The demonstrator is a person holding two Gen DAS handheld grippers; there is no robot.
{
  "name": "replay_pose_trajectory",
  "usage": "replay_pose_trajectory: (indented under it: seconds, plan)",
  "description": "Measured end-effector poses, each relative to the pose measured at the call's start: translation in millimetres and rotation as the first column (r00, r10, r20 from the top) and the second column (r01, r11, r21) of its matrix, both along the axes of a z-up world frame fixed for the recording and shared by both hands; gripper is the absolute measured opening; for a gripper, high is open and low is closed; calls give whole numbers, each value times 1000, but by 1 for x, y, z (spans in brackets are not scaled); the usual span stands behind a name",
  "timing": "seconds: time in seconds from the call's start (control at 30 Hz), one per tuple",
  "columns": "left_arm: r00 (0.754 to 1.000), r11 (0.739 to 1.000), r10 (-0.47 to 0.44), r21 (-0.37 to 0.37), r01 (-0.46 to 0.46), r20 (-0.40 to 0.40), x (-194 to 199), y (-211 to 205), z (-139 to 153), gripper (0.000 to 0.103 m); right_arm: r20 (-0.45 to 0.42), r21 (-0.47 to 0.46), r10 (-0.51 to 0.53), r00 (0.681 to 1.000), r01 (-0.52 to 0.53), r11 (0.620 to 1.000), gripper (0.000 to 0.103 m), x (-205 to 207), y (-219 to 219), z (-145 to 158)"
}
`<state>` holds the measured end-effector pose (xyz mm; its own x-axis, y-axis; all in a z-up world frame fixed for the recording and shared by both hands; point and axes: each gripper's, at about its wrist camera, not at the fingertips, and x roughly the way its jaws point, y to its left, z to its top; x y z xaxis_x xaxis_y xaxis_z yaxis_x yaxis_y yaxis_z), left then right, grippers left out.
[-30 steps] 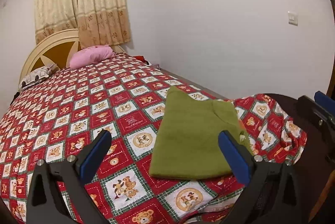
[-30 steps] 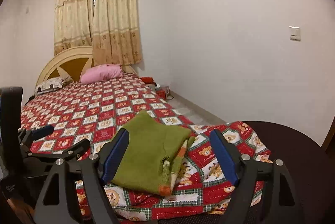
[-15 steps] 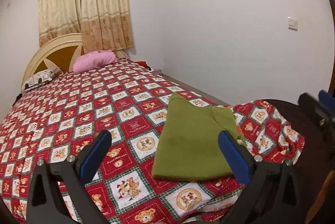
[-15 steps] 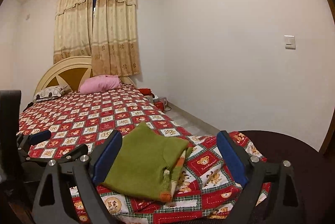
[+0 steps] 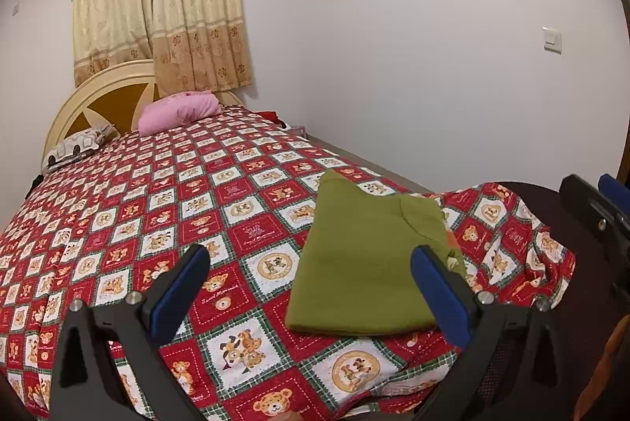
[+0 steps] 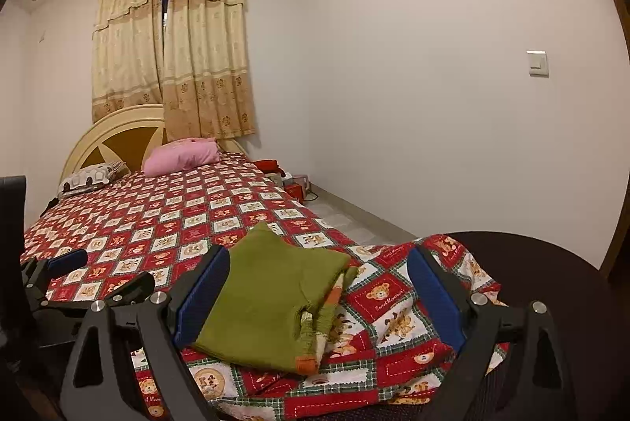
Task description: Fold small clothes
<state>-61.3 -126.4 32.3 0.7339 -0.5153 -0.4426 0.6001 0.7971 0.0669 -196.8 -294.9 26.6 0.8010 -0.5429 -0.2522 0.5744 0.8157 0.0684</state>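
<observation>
Green sweater (image 5: 362,271), folded into a neat rectangle, lies flat on a red teddy-bear bedspread (image 5: 165,208) near the foot corner of a bed, a striped sleeve cuff (image 6: 309,362) peeking out at one edge. Left gripper (image 5: 311,287) and right gripper (image 6: 319,295) both hang above it with jaws spread wide, holding nothing. A pink pillow (image 5: 179,110) rests by the headboard.

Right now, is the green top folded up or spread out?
Folded: the green top lies as a neat stacked rectangle on the bedspread, sleeve tucked in.
</observation>
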Motion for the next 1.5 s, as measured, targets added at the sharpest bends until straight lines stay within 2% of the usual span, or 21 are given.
replay_pose_trajectory:
  seconds: [1.5]
  plan:
    - [1000, 1000, -4, 16, 5, -10, 0, -2, -6, 103, -10, 25, 1, 1000, -1, 1000, 92, 0, -7, -3]
